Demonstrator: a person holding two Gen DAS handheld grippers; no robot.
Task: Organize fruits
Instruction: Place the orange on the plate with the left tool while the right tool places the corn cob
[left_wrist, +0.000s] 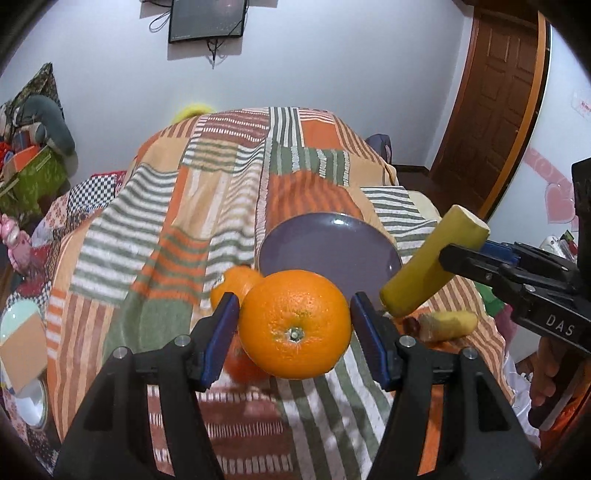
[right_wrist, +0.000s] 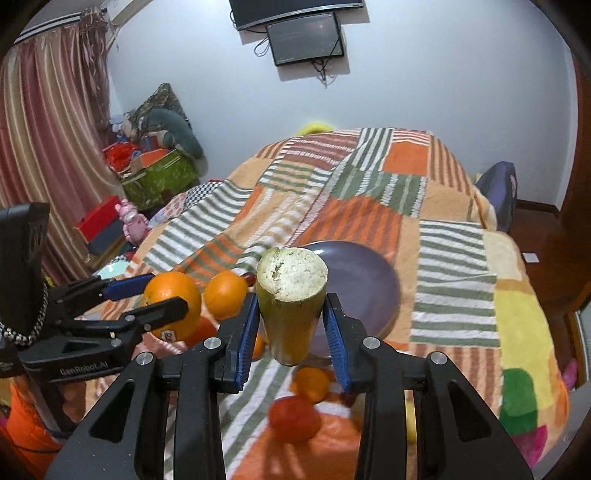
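My left gripper (left_wrist: 294, 325) is shut on a large orange (left_wrist: 294, 324) and holds it above the striped blanket, just in front of the empty purple plate (left_wrist: 325, 247). My right gripper (right_wrist: 291, 325) is shut on a yellow-green cut stalk piece (right_wrist: 290, 306), held near the plate (right_wrist: 365, 288). It shows in the left wrist view (left_wrist: 432, 262) at the plate's right edge. A second orange (left_wrist: 236, 282) lies on the blanket left of the plate. Another yellow piece (left_wrist: 448, 325), a red fruit (right_wrist: 293, 417) and a small orange (right_wrist: 312, 382) lie on the blanket below.
The striped patchwork blanket (left_wrist: 207, 206) covers a bed. A pale green plate (left_wrist: 18, 317) and a bowl (left_wrist: 33, 406) sit at the left edge. Boxes and toys (right_wrist: 155, 166) stand by the curtain. A wooden door (left_wrist: 495, 96) is at the right.
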